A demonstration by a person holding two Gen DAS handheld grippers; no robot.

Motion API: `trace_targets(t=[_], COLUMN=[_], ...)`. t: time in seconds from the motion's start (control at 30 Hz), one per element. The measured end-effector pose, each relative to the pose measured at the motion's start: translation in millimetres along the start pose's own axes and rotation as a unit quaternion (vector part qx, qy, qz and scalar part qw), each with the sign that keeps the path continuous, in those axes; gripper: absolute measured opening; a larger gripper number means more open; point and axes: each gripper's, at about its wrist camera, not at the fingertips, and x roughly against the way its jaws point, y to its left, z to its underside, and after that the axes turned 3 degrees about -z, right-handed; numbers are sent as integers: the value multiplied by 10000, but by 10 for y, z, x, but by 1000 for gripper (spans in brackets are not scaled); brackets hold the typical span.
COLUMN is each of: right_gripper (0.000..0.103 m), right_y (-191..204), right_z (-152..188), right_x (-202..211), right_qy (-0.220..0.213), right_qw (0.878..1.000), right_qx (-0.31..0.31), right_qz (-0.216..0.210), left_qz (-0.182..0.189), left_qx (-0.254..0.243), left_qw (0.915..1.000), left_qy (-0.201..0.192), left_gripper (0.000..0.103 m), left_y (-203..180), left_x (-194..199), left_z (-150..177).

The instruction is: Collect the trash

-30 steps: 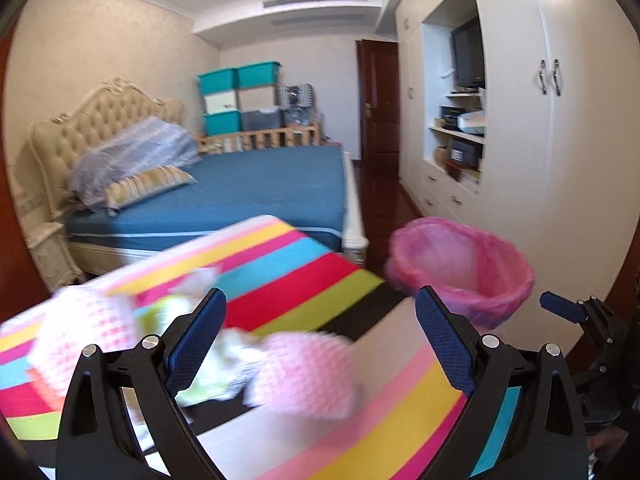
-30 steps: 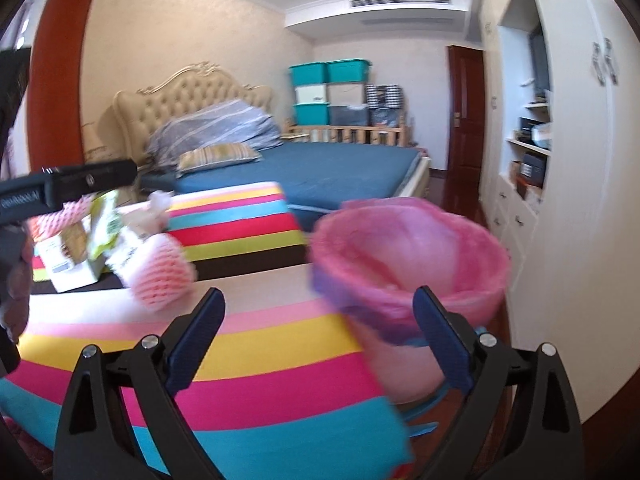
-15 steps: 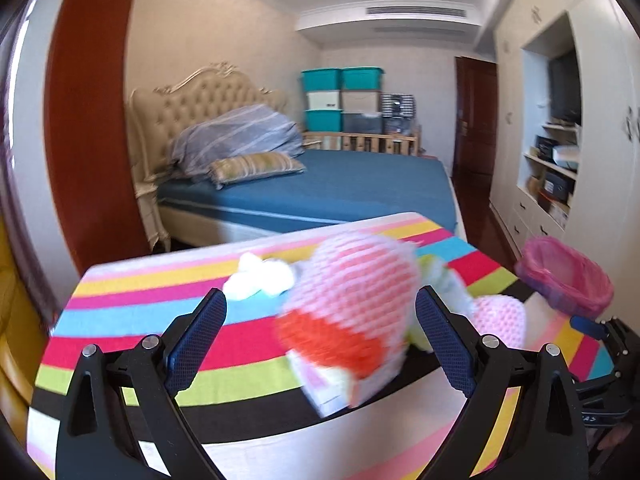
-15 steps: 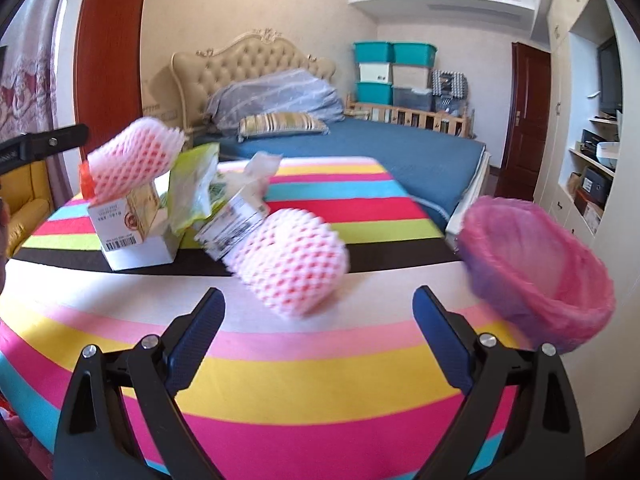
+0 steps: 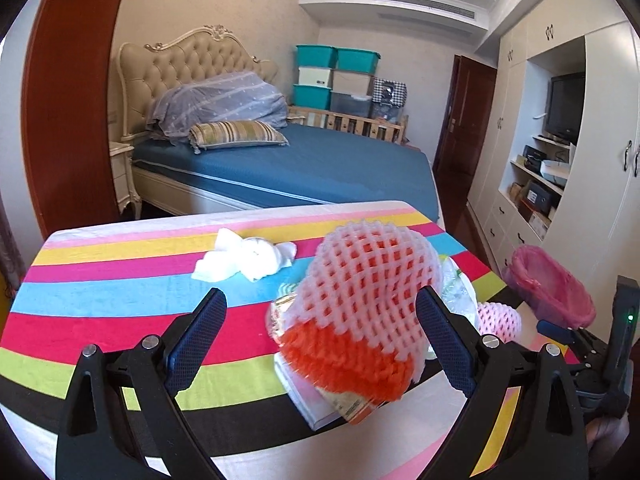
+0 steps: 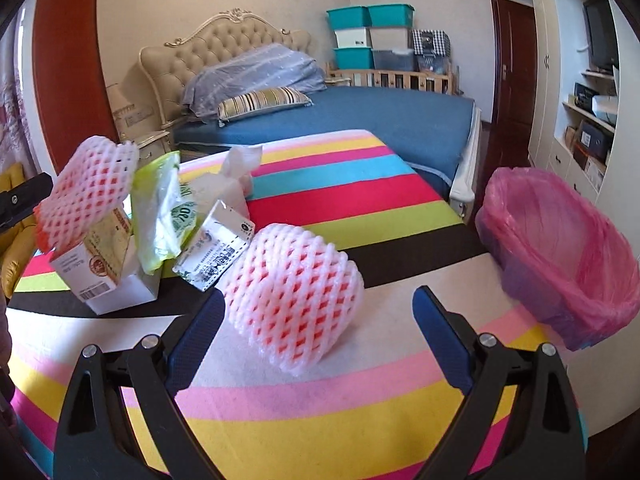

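Through my left wrist camera, my left tool (image 5: pixel 318 334) is spread wide and holds nothing. A foam net sleeve (image 5: pixel 360 312) sits on a white carton (image 5: pixel 316 404) between the fingers, close to the right one. A crumpled tissue (image 5: pixel 244 258) lies farther off on the striped tabletop (image 5: pixel 120 280). The pink-lined bin (image 5: pixel 550 294) stands to the far right.

Through my right wrist camera, my right tool (image 6: pixel 316 330) is also spread and empty. A second foam net (image 6: pixel 294 292) lies on the tabletop between its fingers, nearer the left one. The bin (image 6: pixel 560 248) stands right, off the tabletop's edge.
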Motion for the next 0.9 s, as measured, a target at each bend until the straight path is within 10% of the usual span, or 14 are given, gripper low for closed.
trace_targets(t=[0.13, 0.2, 0.4, 0.9], right_gripper=[82, 70, 31, 22], right_y=[-53, -46, -9, 95], right_z=[-14, -11, 15, 175], right_x=[-134, -161, -64, 227], right_qy=[262, 330, 97, -233], right_qw=[9994, 9991, 9996, 9993], right_qx=[-161, -147, -58, 115], right_qz=[-137, -233, -259, 270], left_qz=[197, 383, 352, 481], left_qx=[70, 150, -155, -269], left_qw=[9994, 9987, 9992, 9951], left_qy=[257, 285, -136, -824], left_gripper=[83, 58, 25, 22], left_y=[-80, -105, -281, -255], left_x=[-190, -212, 5, 463], left_z=[11, 46, 130, 328])
